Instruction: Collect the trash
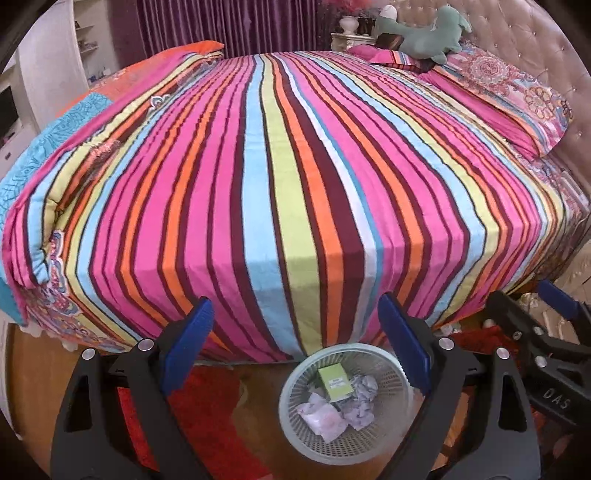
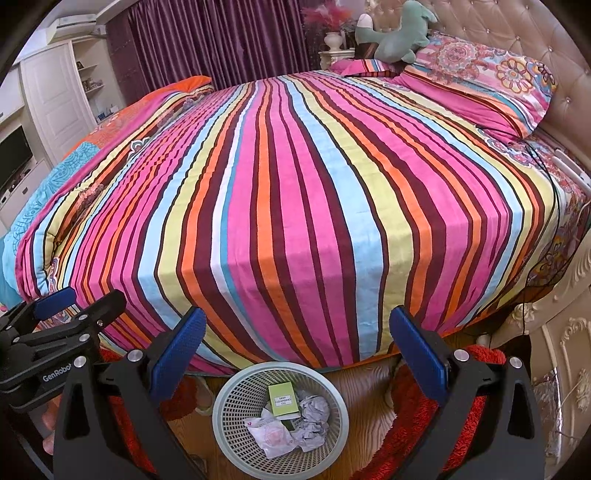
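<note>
Left wrist view: left gripper (image 1: 295,332) is spread wide, nothing between the blue pads. It hangs above the mesh wastebasket (image 1: 295,435) at bottom center of frame, on the wood floor against the foot of the bed. In the basket: green carton (image 1: 335,382), crumpled paper (image 1: 364,386), white plastic wrapper (image 1: 325,421). Striped bedspread (image 1: 295,184) fills the middle of the frame; I see no loose trash on it. Plush toy (image 1: 424,37) and patterned pillow (image 1: 498,85) at upper right, not trash by my read. Right gripper shows at the lower right edge, partly cut off; can't judge its opening from here.

Right wrist view: right gripper (image 2: 297,350) also released, pads well apart, empty. Wastebasket (image 2: 236,435) at bottom center, slightly left of the gap between the fingers. Same contents: green carton (image 2: 283,398), labelled "deep cleansing oil", crumpled paper (image 2: 314,406), wrapper (image 2: 271,435). Red rug (image 2: 424,424) at lower right, beside the basket. Left gripper visible at lower left edge. Bedspread (image 2: 295,184) looks bare here too; plush toy (image 2: 399,33) at top right.

Judgement: drop-off step, looks finished, both tools empty and trash sitting in the bin. Task appears at or near its end. Next move, if any: scan bed edges and the floor by the rug for leftovers; parts of the floor are hidden behind the gripper bodies. Otherwise back off.
</note>
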The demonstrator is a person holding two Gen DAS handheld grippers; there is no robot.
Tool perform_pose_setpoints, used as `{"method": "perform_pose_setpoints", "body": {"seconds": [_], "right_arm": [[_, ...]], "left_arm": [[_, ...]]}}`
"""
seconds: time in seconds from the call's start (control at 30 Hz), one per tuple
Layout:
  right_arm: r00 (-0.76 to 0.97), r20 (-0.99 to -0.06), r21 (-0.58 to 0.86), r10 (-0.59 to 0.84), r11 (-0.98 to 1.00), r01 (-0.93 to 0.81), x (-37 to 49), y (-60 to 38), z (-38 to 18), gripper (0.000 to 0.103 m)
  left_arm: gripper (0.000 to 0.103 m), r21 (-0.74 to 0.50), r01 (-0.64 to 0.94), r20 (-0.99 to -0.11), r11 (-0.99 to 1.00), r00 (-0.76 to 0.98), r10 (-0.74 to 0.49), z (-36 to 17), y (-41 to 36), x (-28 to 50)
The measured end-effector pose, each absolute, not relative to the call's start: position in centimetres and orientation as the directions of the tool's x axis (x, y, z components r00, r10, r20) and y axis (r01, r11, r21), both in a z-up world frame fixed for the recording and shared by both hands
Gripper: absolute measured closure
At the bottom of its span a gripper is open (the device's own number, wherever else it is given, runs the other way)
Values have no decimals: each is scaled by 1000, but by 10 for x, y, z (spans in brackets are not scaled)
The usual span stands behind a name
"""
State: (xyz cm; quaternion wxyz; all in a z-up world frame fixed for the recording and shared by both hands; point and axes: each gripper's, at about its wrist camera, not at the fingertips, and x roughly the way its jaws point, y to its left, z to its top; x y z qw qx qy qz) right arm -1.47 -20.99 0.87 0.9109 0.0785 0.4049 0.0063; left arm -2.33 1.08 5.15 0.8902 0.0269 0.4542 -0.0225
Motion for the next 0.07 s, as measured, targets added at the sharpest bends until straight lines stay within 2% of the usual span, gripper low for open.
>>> {"method": "perform_pose_setpoints", "body": {"seconds": [0.07], "right_arm": [[671, -737, 146, 74, 988, 52, -15, -209, 9, 8]], "left_arm": [[15, 21, 68, -808, 997, 589, -24, 51, 10, -24]]}}
